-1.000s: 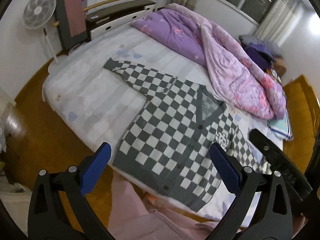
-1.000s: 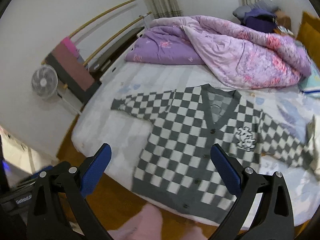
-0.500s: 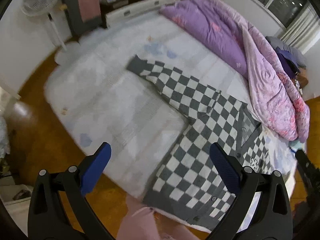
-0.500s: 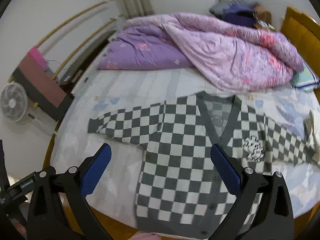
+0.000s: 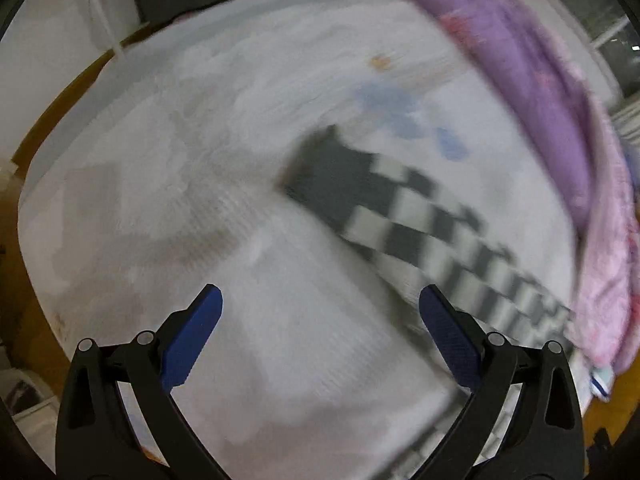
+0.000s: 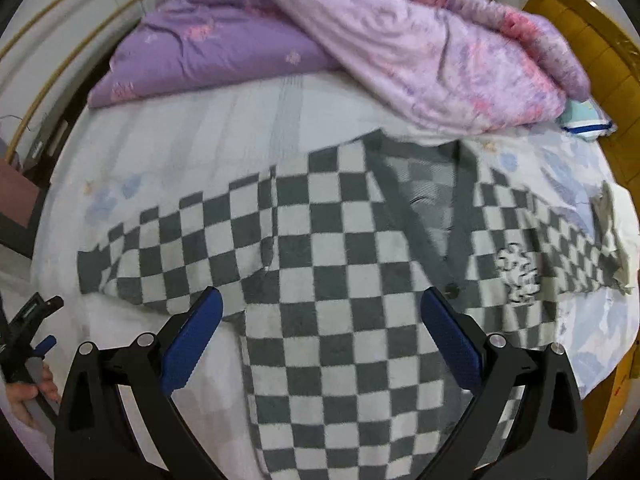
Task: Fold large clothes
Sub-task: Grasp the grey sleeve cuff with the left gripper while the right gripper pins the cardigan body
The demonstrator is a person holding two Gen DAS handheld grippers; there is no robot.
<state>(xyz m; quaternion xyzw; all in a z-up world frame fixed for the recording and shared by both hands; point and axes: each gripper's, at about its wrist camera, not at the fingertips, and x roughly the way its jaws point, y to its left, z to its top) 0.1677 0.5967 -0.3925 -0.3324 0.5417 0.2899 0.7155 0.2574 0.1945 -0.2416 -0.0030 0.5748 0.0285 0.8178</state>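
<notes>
A grey-and-white checkered cardigan (image 6: 344,256) lies flat, front up, on the white bed sheet (image 6: 224,136), both sleeves spread out. My right gripper (image 6: 320,304) is open and empty, hovering over the cardigan's body below the left armpit. My left gripper (image 5: 318,304) is open and empty above bare sheet (image 5: 168,184); the cardigan's left sleeve (image 5: 400,208), with its dark cuff (image 5: 320,168), lies ahead and to the right. The left wrist view is blurred. The left gripper also shows at the lower left edge of the right wrist view (image 6: 28,332).
A purple and pink quilt (image 6: 360,36) is bunched along the far side of the bed. A pillow corner (image 6: 584,118) and a wooden headboard (image 6: 592,36) are at the right. Wooden floor (image 5: 44,116) and a fan pole (image 5: 104,20) lie beyond the bed's left edge.
Both grippers have moved in closer over the bed. The left one swung left toward the sleeve cuff; the right one came down over the cardigan's body. Both stay open.
</notes>
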